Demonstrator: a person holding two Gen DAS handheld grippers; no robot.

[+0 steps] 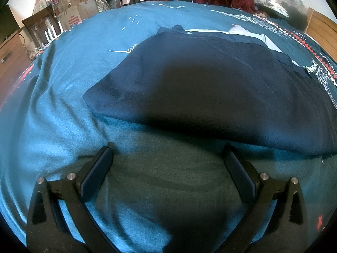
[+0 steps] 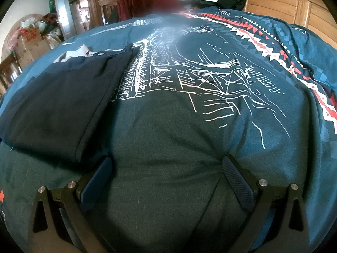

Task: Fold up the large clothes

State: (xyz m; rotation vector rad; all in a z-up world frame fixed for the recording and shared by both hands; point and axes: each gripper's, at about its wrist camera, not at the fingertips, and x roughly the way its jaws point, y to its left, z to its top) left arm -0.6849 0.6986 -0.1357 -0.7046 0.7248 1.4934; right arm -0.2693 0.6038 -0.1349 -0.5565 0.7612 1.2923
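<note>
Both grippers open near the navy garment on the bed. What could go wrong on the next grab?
1. The navy garment lies flat on the teal bedspread; the open left gripper might pinch bedspread along with the hem.
2. The right gripper sits over bare bedspread beside the garment's edge, so it may close on bedding alone.
3. The garment looks layered; a grab may catch only the top layer.

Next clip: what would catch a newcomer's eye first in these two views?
A dark navy garment lies folded flat on a teal bedspread, filling the middle of the left wrist view. In the right wrist view, the bedspread's white line drawing stands out beside it. Both hand-held grippers, left and right, are open and empty.
</note>
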